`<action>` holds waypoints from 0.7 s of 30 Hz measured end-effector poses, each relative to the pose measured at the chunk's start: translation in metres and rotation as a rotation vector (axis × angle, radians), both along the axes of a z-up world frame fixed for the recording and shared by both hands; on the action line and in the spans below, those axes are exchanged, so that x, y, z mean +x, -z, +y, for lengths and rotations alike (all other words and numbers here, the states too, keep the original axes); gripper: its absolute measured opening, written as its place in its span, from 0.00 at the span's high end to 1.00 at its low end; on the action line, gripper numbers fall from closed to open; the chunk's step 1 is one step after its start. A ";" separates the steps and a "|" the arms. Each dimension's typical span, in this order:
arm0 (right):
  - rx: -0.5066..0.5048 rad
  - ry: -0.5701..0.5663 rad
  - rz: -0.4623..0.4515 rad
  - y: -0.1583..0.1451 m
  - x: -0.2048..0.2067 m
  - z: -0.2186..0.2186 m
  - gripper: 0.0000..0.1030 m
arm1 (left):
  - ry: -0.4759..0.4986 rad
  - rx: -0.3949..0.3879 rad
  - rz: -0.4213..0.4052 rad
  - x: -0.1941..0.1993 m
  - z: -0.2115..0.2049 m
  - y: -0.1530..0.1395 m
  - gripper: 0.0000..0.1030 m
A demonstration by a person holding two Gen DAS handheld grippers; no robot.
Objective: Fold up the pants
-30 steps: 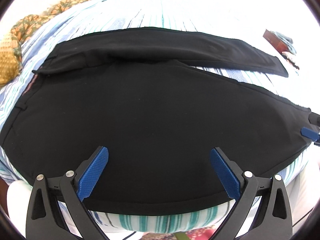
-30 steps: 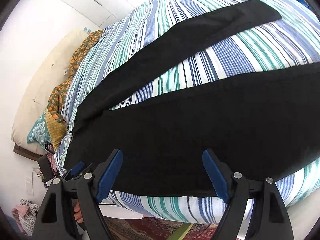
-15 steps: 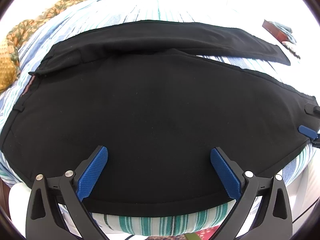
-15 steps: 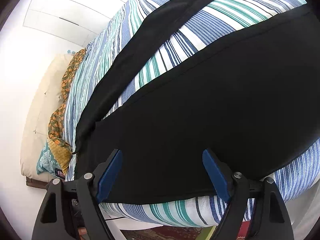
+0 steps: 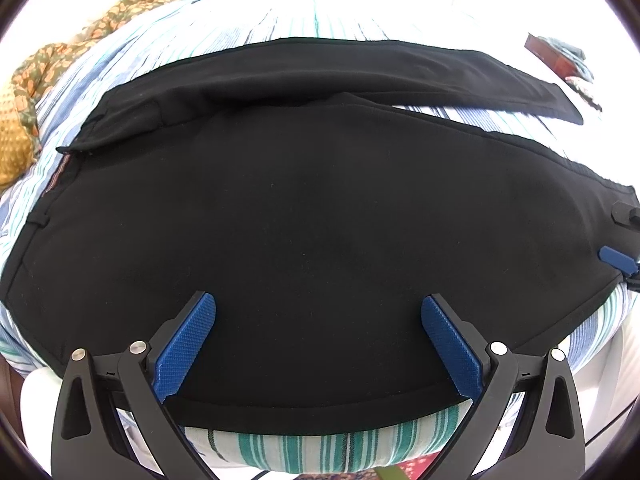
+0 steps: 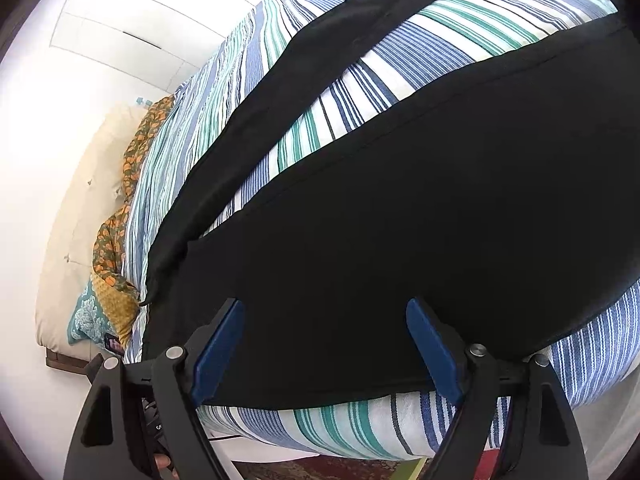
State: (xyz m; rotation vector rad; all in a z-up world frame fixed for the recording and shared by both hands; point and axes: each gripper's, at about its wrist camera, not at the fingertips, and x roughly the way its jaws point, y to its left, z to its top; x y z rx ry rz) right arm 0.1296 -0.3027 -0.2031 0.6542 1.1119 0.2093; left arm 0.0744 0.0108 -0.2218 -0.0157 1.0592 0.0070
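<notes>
Both grippers have dropped closer to the black fabric pants (image 5: 304, 216) spread on the striped bedsheet (image 6: 360, 92). The left gripper (image 5: 318, 340) and right gripper (image 6: 324, 344) hover over the near leg, jaws spread, holding nothing.

Striped bed (image 6: 352, 92) w/ black pants (image 6: 400, 248) spread flat, patterned cloth (image 6: 120, 216) at far edge

Both wrist views sit low and close at the near edge of the striped blue, green and white bed (image 5: 328, 440), facing across it. Each looks over the same spread black fabric pants (image 5: 312, 216) (image 6: 400, 216); the right view angles toward the waistband end, near a patterned orange-and-green cloth (image 6: 120, 236).
</notes>
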 end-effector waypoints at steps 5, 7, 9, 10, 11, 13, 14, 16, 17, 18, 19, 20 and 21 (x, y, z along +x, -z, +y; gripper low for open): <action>-0.027 -0.018 0.009 -0.002 0.005 0.006 0.12 | 0.010 -0.016 0.018 0.004 0.003 0.000 0.01; -0.068 -0.017 0.047 -0.008 0.010 0.012 0.13 | -0.003 -0.043 0.007 0.002 0.008 -0.006 0.01; -0.116 -0.015 0.070 -0.022 0.014 0.023 0.12 | -0.022 -0.072 -0.018 -0.002 0.014 -0.012 0.01; -0.110 -0.036 0.067 -0.028 0.016 0.031 0.13 | -0.031 -0.083 -0.025 -0.003 0.016 -0.015 0.01; -0.086 -0.071 0.053 -0.033 0.019 0.039 0.13 | -0.037 -0.091 -0.029 -0.004 0.018 -0.016 0.01; -0.109 -0.128 0.025 -0.039 0.025 0.056 0.13 | -0.049 -0.087 -0.027 -0.006 0.020 -0.017 0.01; -0.137 -0.157 0.019 -0.038 0.030 0.062 0.13 | -0.054 -0.078 -0.029 -0.008 0.020 -0.018 0.01; -0.174 -0.212 0.044 -0.028 0.042 0.062 0.13 | -0.066 -0.065 -0.035 -0.011 0.022 -0.020 0.01; -0.206 -0.218 0.068 -0.022 0.048 0.053 0.13 | -0.073 -0.061 -0.039 -0.014 0.024 -0.021 0.01; -0.241 -0.206 0.083 -0.017 0.053 0.036 0.13 | -0.081 -0.056 -0.041 -0.016 0.026 -0.022 0.01; -0.265 -0.179 0.078 -0.017 0.055 0.017 0.14 | -0.090 -0.050 -0.044 -0.019 0.029 -0.023 0.01; -0.284 -0.137 0.064 -0.019 0.056 -0.013 0.15 | -0.102 -0.043 -0.046 -0.021 0.031 -0.024 0.01; -0.305 -0.084 0.058 -0.022 0.057 -0.045 0.15 | -0.115 -0.037 -0.046 -0.024 0.033 -0.025 0.01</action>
